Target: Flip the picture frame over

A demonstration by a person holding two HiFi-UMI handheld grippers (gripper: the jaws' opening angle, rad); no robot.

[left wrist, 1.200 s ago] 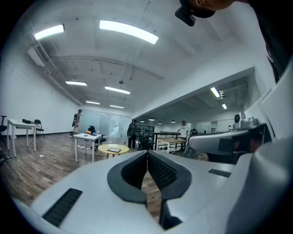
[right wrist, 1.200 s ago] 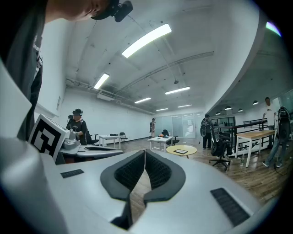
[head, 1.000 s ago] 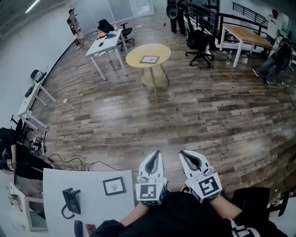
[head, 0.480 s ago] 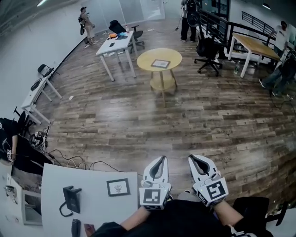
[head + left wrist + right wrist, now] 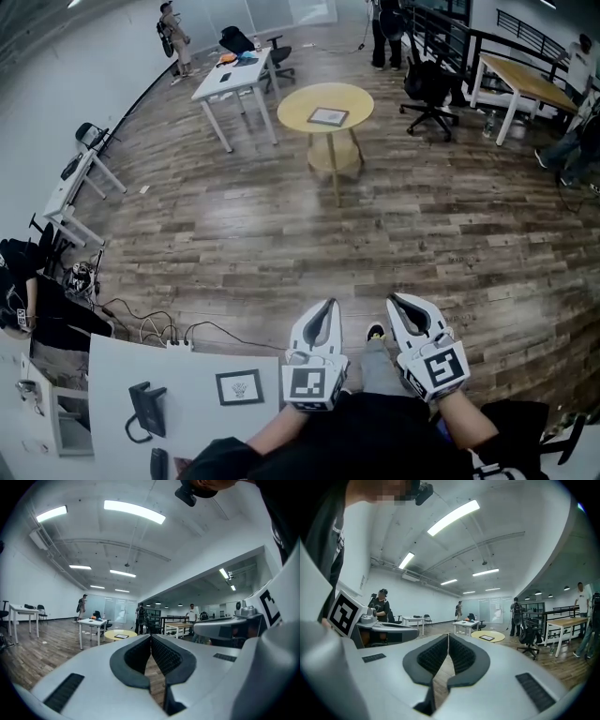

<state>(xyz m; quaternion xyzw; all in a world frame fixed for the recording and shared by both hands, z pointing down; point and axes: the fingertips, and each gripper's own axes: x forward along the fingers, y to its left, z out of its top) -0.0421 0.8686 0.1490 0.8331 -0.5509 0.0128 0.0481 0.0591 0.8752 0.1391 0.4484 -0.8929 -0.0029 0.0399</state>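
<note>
A dark picture frame [image 5: 328, 116] lies flat on a round yellow table [image 5: 298, 105] far across the wooden floor. It also shows small in the left gripper view as the frame [image 5: 121, 636] and in the right gripper view as the frame [image 5: 486, 638]. My left gripper [image 5: 325, 307] and right gripper [image 5: 396, 302] are held side by side close to the body, pointing level toward that table. Both are shut with nothing between the jaws, as seen at the left gripper [image 5: 151, 637] and right gripper [image 5: 448, 636]. A second small frame [image 5: 238, 386] lies on a white table [image 5: 117, 370] at my lower left.
A black phone-like device [image 5: 145, 405] rests on the near white table. Cables [image 5: 155, 328] trail on the floor beside it. A white desk [image 5: 234, 75], office chairs [image 5: 431, 84], a wooden table [image 5: 525, 80] and standing people are at the back.
The person has stepped forward across the floor, and both grippers travelled along, still side by side and shut. The near white table has slid back in the head view.
</note>
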